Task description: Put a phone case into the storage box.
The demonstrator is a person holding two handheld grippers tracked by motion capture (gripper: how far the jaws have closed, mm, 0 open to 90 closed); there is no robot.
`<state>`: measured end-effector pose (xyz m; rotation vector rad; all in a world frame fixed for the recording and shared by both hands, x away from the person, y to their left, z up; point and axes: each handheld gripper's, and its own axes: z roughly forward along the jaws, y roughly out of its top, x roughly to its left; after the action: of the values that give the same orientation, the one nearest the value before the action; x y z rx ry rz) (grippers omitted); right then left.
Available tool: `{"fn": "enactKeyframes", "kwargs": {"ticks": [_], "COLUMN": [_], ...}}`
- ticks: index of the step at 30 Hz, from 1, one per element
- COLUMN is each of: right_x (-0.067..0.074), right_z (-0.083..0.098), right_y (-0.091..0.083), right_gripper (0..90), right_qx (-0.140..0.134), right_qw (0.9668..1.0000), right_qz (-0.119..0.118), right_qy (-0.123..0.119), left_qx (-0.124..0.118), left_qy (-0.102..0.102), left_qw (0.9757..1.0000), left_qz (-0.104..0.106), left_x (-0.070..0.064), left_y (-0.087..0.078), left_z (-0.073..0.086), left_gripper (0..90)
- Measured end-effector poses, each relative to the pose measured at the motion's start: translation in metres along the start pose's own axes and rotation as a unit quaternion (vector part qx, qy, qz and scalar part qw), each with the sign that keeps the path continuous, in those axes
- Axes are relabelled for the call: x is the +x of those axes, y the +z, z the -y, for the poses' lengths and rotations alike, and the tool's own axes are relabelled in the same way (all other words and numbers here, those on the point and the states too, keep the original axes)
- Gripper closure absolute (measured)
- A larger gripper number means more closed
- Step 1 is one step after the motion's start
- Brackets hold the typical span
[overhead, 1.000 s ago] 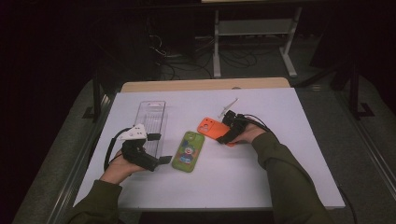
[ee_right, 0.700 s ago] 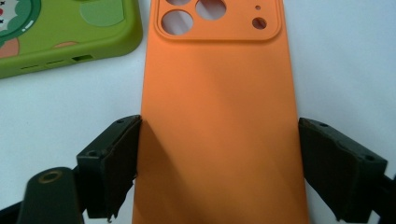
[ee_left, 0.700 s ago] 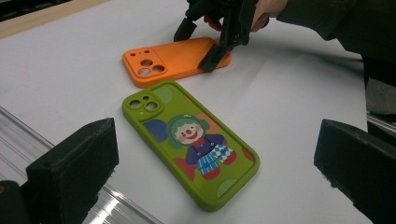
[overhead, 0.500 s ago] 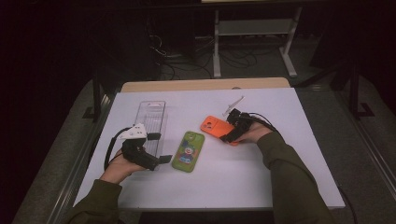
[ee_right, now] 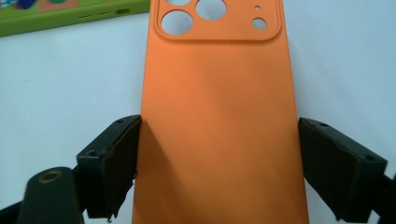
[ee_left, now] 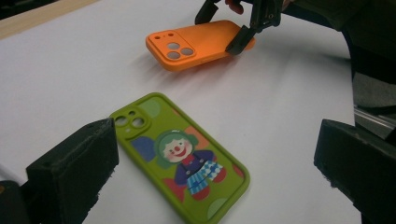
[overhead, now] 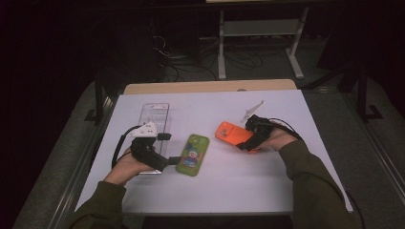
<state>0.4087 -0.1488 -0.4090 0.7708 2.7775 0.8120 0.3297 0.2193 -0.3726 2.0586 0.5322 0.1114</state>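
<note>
1. White table (overhead: 229, 191): broad, bare across the near and right-hand stretches, with ample room to set things down.
2. Clear plastic tray (overhead: 155, 114): at far left, lying lengthwise away from the person, just beyond the left gripper (overhead: 168, 148); apart from the work and no hindrance.
3. Green phone case (overhead: 193, 155): flat on the table, clown side up, between the two hands. Nearest obstacle, just beside the orange phone case (overhead: 231, 133), so to be steered around on any leftward carry.
4. Orange phone case: right of centre, back side up, camera cut-outs pointing away from the right gripper (ee_right: 217, 140). In the left gripper view (ee_left: 201, 44), seemingly raised a little at the gripped end, with a shadow beneath.
5. Right gripper: clamped across the orange case's width near its lower end, one pad on each long edge.
6. Left gripper (ee_left: 215, 144): jaws wide apart, holding nothing, aimed low over the green case's near end.
7. Step in hand, judging by this: picking up the orange case. Next move calls for a firm, level hold and a clean lift clear of the green case.
</note>
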Motion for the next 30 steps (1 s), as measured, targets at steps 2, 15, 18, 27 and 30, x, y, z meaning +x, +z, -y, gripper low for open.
{"fn": "enactKeyframes", "kwargs": {"ticks": [2,15,18,27,30], "right_x": [0.004,0.016,0.018,0.026,0.028], "right_z": [0.002,0.015,0.016,0.013,0.012], "right_y": [-0.004,-0.021,-0.025,-0.026,-0.025], "right_gripper": [15.5,15.5,15.5,15.5,15.5], "right_qx": [-0.002,0.008,0.006,0.007,0.007], "right_qw": [1.0,0.9994,0.9992,0.9971,0.9963], "right_qz": [-0.004,-0.023,-0.029,-0.051,-0.056], "right_qy": [0.001,-0.024,-0.025,-0.056,-0.065], "left_qx": [0.005,0.042,0.049,0.073,0.08], "left_qy": [0.007,0.066,0.08,0.106,0.119], "left_qw": [0.9999,0.9961,0.9943,0.9883,0.9859], "left_qz": [0.006,0.041,0.052,0.081,0.087], "left_x": [-0.001,-0.014,-0.017,-0.022,-0.023], "left_y": [0.004,0.045,0.053,0.079,0.085], "left_z": [-0.005,-0.039,-0.046,-0.06,-0.065], "left_gripper": [0.0,0.0,0.0,0.0,0.0]}}
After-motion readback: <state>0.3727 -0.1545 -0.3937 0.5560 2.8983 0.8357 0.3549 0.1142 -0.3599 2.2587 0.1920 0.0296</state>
